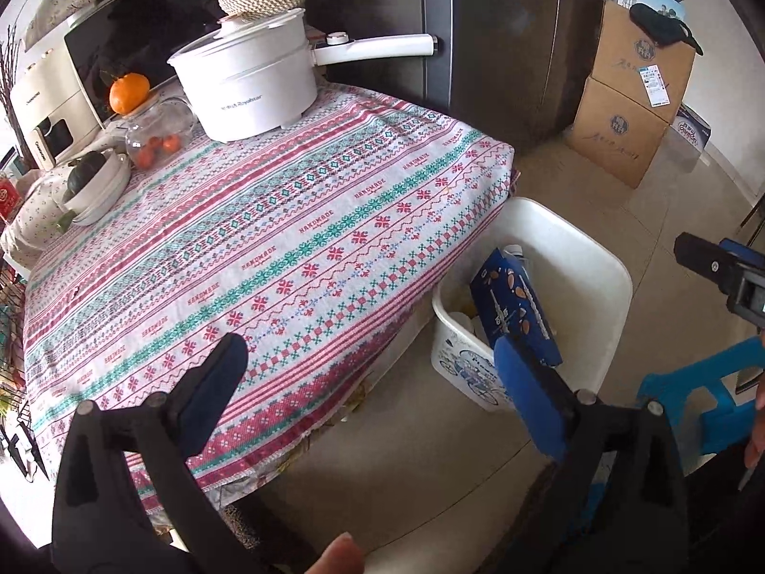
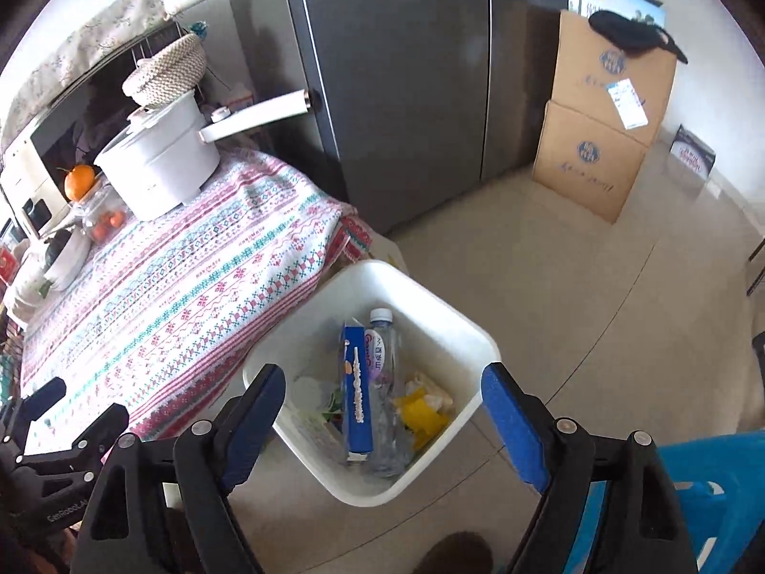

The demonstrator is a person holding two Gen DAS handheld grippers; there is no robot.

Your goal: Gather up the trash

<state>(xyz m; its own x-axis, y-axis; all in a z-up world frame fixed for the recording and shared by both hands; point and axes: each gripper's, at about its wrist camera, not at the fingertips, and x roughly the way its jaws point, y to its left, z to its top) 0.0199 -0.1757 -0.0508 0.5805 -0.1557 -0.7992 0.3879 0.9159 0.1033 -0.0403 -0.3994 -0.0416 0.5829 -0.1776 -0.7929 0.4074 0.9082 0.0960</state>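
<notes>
The right claw (image 2: 382,425) stands wide open and empty, low in the frame above the white bin (image 2: 444,330) on the floor; the blue carton (image 2: 356,397), clear bottle (image 2: 385,382) and yellow scraps (image 2: 420,413) already lie inside. The left claw (image 1: 368,397) is open and empty too, over the worktop (image 1: 287,220) edge at lower left. Judging by this, the drop looks done: lift clear of the bin rim, then search the cloth for leftovers, sparing the pot (image 1: 244,86) at upper left

Both fisheye views: soft, even daylight, brightest at the right, with faint shadows. Straight lines bow towards dark, vignetted corners. The refrigerator (image 2: 392,95) shows dull reflections; focus is slightly soft throughout.
</notes>
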